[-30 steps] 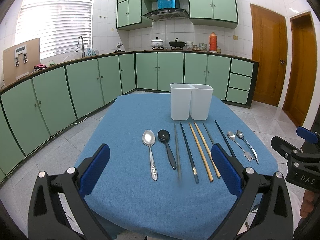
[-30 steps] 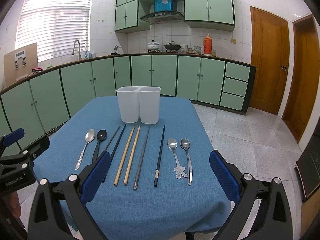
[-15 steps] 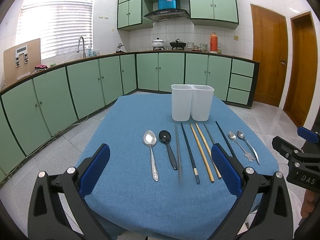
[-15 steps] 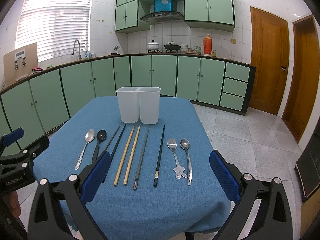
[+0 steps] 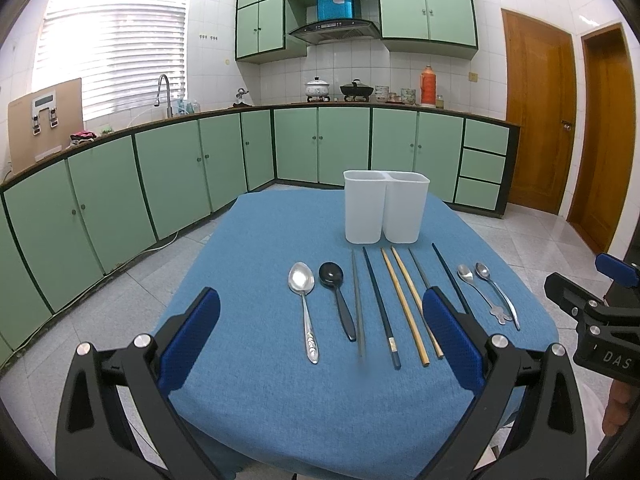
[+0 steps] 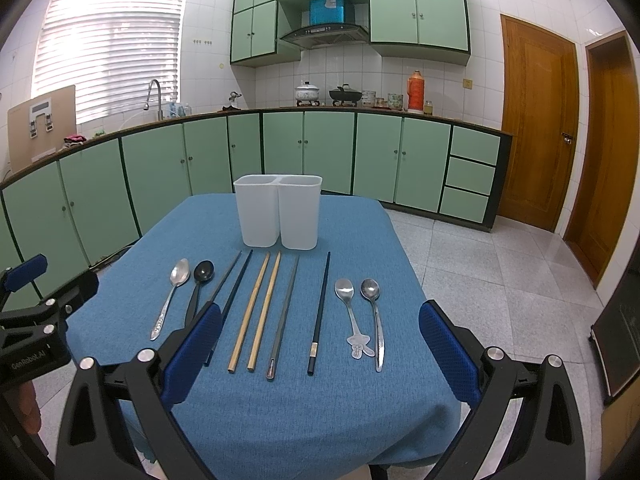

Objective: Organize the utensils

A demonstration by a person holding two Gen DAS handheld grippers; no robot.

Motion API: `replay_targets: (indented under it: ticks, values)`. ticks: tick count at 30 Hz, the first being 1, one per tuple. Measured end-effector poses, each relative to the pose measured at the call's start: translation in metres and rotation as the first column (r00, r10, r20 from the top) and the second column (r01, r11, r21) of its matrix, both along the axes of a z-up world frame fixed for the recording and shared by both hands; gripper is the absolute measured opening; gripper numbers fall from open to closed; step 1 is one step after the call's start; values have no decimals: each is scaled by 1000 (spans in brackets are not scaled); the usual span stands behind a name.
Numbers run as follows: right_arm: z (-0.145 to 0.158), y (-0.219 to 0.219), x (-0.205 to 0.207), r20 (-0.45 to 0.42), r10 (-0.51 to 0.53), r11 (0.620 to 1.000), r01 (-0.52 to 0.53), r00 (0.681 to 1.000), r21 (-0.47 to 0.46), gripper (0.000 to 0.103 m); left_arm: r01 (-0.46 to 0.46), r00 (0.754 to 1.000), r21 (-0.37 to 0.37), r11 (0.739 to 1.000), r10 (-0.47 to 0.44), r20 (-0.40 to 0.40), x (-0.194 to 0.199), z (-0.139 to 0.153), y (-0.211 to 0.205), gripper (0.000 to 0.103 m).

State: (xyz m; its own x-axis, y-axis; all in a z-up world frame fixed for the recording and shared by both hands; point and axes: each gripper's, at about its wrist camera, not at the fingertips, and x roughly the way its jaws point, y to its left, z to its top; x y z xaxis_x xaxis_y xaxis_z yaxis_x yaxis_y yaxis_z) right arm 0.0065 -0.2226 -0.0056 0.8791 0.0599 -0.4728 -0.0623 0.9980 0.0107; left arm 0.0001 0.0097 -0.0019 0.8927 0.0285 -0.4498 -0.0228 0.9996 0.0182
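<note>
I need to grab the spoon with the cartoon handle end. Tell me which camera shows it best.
The right wrist view: the cartoon-handled spoon lies near centre, its whole length unobstructed. The left wrist view shows it off to the right, smaller.

Blue-clothed table (image 6: 340,420) under white twin-compartment holder (image 6: 278,212), chopsticks (image 6: 256,308), spoons (image 6: 362,316).

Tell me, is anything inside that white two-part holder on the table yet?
Nothing sticks up above the rim of the white holder, and all spoons and chopsticks lie on the blue tablecloth before it. Its walls hide the bottom of both compartments, so small items there cannot be ruled out.
</note>
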Motion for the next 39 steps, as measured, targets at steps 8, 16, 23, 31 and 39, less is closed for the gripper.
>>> replay_targets:
  ticks: [8,16,23,31,39]
  values:
    - [0,0,0,0,0,1000,0,1000,-1,97,0,1000,0,1000,0,-1,0,0,1,98]
    - [0,0,1,0,-1,1000,1,1000,-1,97,-2,1000,2,1000,2,-1,1,-1,-1,98]
    - [0,-5,9,1,-18,1000,18,1000,-14,97,-46,999,8,999,46,-22,20,-8,17,98]
    - [-18,-33,49,-38,-88,996,87,995,-18,96,-141,980,21,990,143,-142,76,-38,54,98]
    - [-34,-46,92,-75,-127,992,125,989,-33,83,-133,955,53,990,142,-260,150,-67,55,98]
